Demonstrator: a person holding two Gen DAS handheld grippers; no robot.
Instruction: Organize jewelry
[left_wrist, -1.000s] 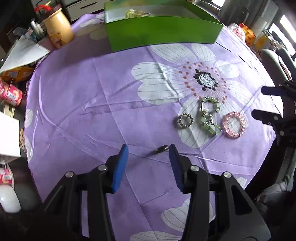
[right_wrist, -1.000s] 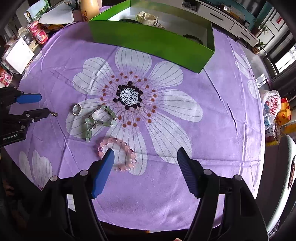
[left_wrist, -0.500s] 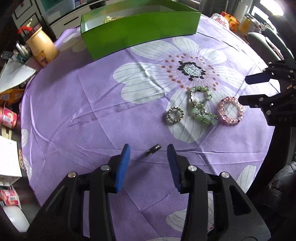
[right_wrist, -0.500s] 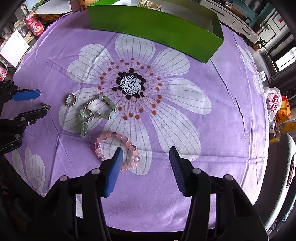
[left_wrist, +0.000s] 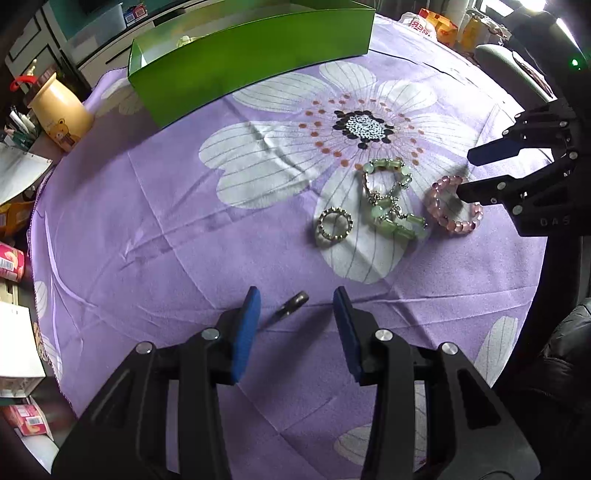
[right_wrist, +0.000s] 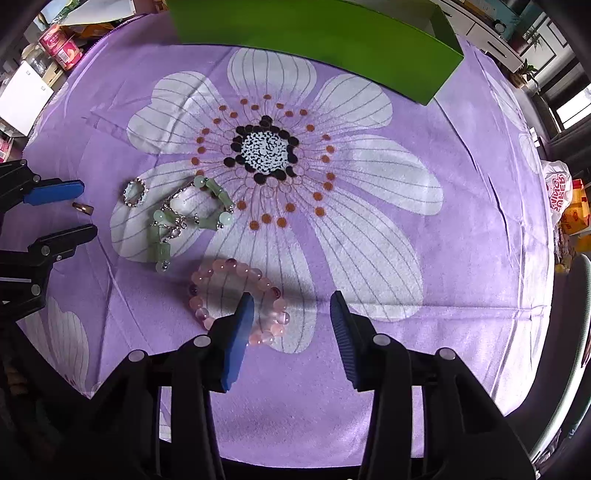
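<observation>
A small dark ring (left_wrist: 293, 305) lies on the purple flowered cloth, between the open fingers of my left gripper (left_wrist: 295, 308); it also shows in the right wrist view (right_wrist: 84, 208). A silver beaded ring (left_wrist: 334, 226), a green bead bracelet (left_wrist: 389, 199) and a pink bead bracelet (left_wrist: 452, 205) lie to the right. My right gripper (right_wrist: 291, 314) is open, its left finger over the pink bracelet (right_wrist: 236, 295). A green box (left_wrist: 251, 55) stands at the far side.
A yellow bear jar (left_wrist: 59, 107) and paper clutter sit at the table's far left edge. Red snack packs (left_wrist: 11, 260) lie off the left edge. A chair (right_wrist: 576, 332) stands at the right. Bags (right_wrist: 557, 192) lie beyond the right edge.
Both grippers have moved forward and lower. The left one now has the dark ring between its fingers. The right one has come over the pink bracelet.
</observation>
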